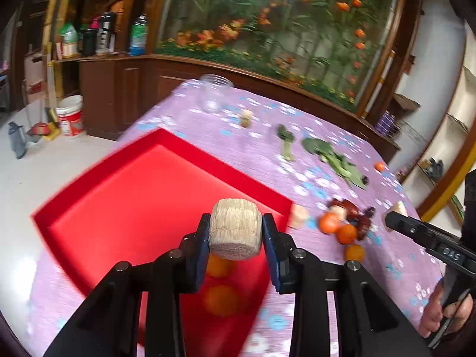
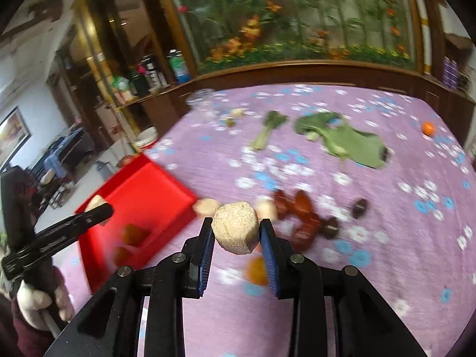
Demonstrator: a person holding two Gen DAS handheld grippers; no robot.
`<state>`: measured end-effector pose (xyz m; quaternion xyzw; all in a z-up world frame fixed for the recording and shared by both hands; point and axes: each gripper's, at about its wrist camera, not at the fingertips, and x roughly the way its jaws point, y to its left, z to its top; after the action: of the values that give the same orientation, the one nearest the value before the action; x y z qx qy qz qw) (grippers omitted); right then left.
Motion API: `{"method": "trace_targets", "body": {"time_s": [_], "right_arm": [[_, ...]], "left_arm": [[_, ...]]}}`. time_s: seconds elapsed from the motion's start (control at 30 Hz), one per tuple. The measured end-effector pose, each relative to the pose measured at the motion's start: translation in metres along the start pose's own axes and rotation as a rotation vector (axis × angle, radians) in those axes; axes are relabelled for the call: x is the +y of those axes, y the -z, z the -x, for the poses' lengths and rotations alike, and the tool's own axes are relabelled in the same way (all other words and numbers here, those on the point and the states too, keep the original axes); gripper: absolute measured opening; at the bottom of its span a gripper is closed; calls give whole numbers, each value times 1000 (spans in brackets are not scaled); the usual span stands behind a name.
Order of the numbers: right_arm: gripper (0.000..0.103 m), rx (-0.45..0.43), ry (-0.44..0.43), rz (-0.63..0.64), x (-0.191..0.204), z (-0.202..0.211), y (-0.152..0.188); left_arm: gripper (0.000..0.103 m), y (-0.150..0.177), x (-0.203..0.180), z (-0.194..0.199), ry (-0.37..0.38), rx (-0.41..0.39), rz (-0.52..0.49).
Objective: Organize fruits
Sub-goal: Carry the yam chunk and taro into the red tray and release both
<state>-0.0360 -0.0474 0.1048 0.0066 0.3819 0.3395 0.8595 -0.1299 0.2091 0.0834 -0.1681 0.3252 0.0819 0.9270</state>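
A: The left tool (image 1: 235, 232) is clenched on a pale chunk (image 1: 235, 229), lower centre of its view, above the red tray (image 1: 142, 184).

B: And the right tool (image 2: 236, 232)?

A: Also clamped on a pale lump (image 2: 236, 227), centre of its view, over the purple flowered tabletop (image 2: 372, 208).

B: What's in the tray?

A: Two oranges (image 1: 220, 296), blurred, at its near end.

B: And outside it?

A: Oranges and dark red fruits (image 1: 345, 223) clustered right of the tray; greens (image 1: 333, 157) farther up; one orange (image 1: 380, 166) alone near the right edge; a clear jar (image 1: 214, 93) at the far end.
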Motion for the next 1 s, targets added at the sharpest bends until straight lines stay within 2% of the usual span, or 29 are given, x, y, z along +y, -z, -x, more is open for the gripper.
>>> {"method": "trace_targets", "body": {"time_s": [0.17,0.33,0.47,0.63,0.83,1.0], "right_arm": [[34,42,-74,82,54,-26,-14],[34,105,-132,138,101,-63,-14],[34,180,-161,177,132,-102,-8],[34,254,-180,198,154,-139,4],[34,270,-172,227,164,-158,8],[35,272,-170,244,168,-162,11]], "left_arm": [[32,-8,45,1,-81,-4,38],[32,-12,84,-19,-136,50,90],[32,-10,101,-31,-164,75,119],[32,-11,112,-37,-173,81,136],[34,-14,112,-38,-183,69,154],[50,-17,110,-27,-194,32,155]]}}
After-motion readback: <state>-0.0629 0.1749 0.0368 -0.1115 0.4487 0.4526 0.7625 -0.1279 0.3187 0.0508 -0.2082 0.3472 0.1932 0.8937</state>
